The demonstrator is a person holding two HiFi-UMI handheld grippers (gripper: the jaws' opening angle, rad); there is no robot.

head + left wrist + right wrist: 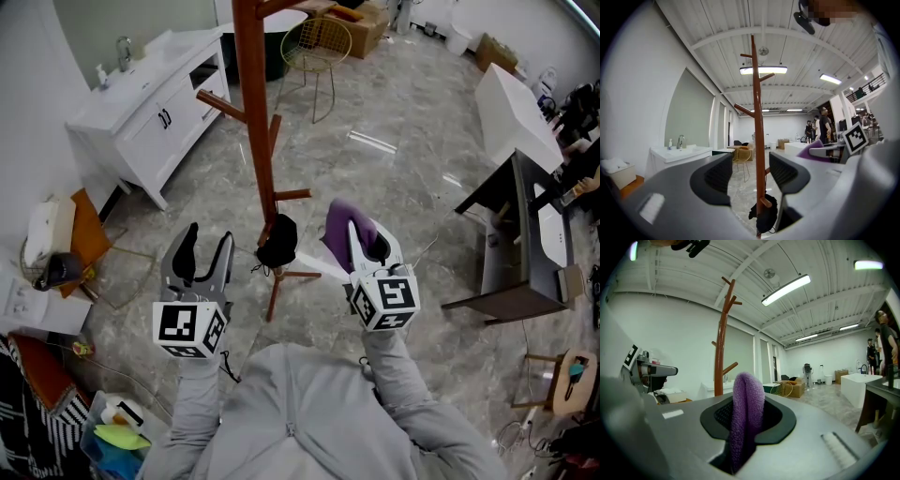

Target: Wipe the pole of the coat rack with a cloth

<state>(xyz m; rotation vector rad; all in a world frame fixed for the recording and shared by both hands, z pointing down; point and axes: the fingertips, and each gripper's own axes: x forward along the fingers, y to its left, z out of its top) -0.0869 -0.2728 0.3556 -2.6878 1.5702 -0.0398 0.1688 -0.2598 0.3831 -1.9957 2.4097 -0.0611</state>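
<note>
Purple cloth (746,413) pinched in right gripper (361,244), right of pole (251,112); left gripper (204,251) gapes (empty), so hard wiping could topple it.

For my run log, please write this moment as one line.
left gripper: open, empty | right gripper: shut on purple terry cloth | brown wooden coat rack pole: cloth not touching it

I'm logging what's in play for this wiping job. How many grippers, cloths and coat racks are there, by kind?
Grippers: 2 (left gripper, open; right gripper, shut on the cloth)
Cloths: 1 (purple cloth)
Coat racks: 1 (coat rack)
Total: 4
</note>
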